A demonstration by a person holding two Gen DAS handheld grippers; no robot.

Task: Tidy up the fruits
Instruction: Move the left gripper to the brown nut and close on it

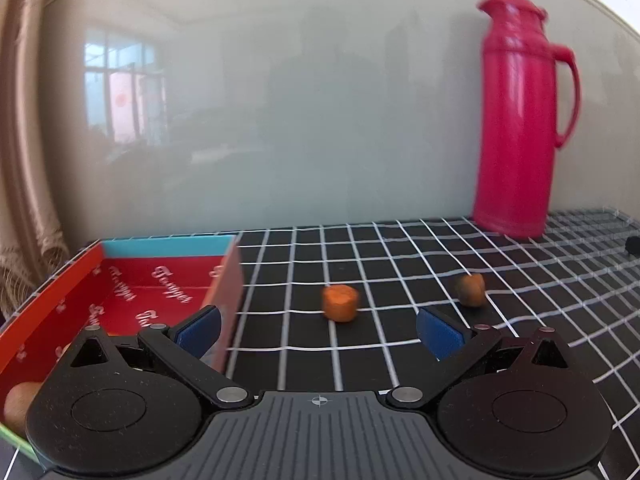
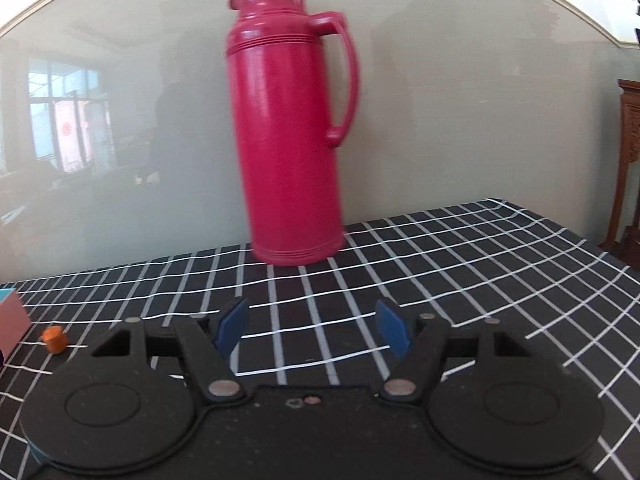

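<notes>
Left hand-held gripper (image 1: 318, 330) and right hand-held gripper (image 2: 312, 330) gape (both empty), angled downward

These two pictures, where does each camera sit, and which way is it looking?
Left wrist view: sits on the left tongs, looking forward and slightly down over the checked tablecloth at two orange fruit pieces and the red box; only the open tongs show.
Right wrist view: sits on the right tongs, facing the pink thermos by the wall; only its open, empty tongs show.
Shared: the thermos, the tablecloth, one orange piece, the box's edge.
</notes>
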